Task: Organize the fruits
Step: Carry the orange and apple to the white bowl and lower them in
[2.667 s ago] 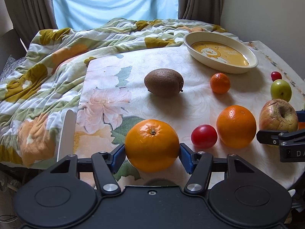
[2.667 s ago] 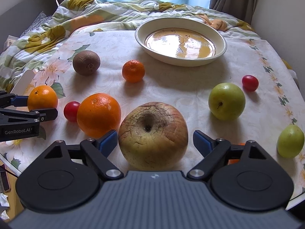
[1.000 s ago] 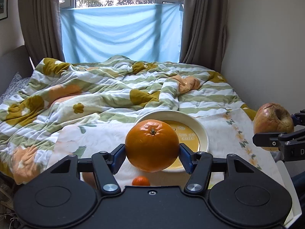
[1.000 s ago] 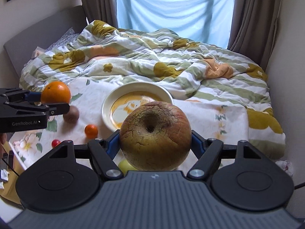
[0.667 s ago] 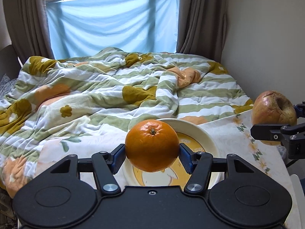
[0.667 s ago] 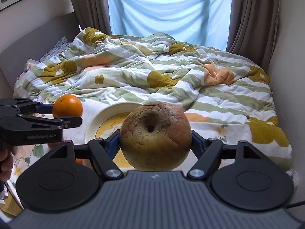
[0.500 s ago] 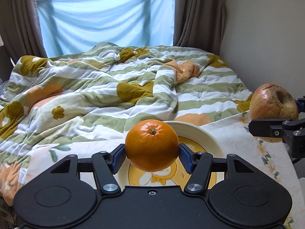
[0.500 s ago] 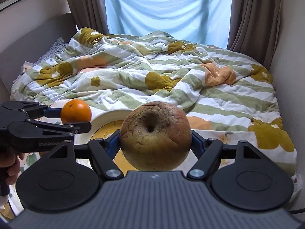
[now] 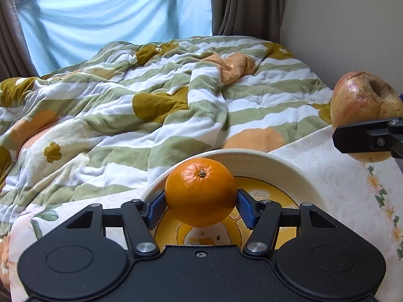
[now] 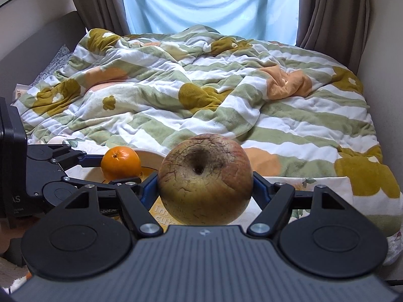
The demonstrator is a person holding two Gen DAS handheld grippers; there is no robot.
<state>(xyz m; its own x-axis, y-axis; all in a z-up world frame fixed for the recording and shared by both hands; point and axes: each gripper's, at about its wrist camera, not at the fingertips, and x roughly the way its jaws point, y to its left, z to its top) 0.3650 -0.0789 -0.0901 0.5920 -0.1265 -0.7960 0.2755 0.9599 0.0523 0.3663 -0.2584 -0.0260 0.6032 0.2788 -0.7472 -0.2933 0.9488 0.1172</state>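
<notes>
My left gripper [image 9: 201, 205] is shut on an orange [image 9: 201, 191] and holds it above the white bowl [image 9: 289, 166] with a yellow duck print inside. My right gripper [image 10: 205, 188] is shut on a large wrinkled apple [image 10: 205, 178] and holds it in the air to the right of the bowl. The apple also shows in the left wrist view [image 9: 365, 105] at the right edge. The orange [image 10: 121, 162] and the left gripper [image 10: 118, 173] show in the right wrist view, over the bowl [image 10: 148, 154]. The other fruits are hidden below both views.
The bowl stands on a floral tablecloth [image 9: 352, 188]. Behind it lies a bed with a rumpled green, white and ochre blanket [image 9: 126, 105]. A blue-covered window [image 10: 209, 2] with brown curtains is at the back, and a wall [image 9: 352, 25] on the right.
Both grippers have moved forward and lower toward the bowl with their fruit. The bowl now looms larger under the orange. The two grippers are closer together.
</notes>
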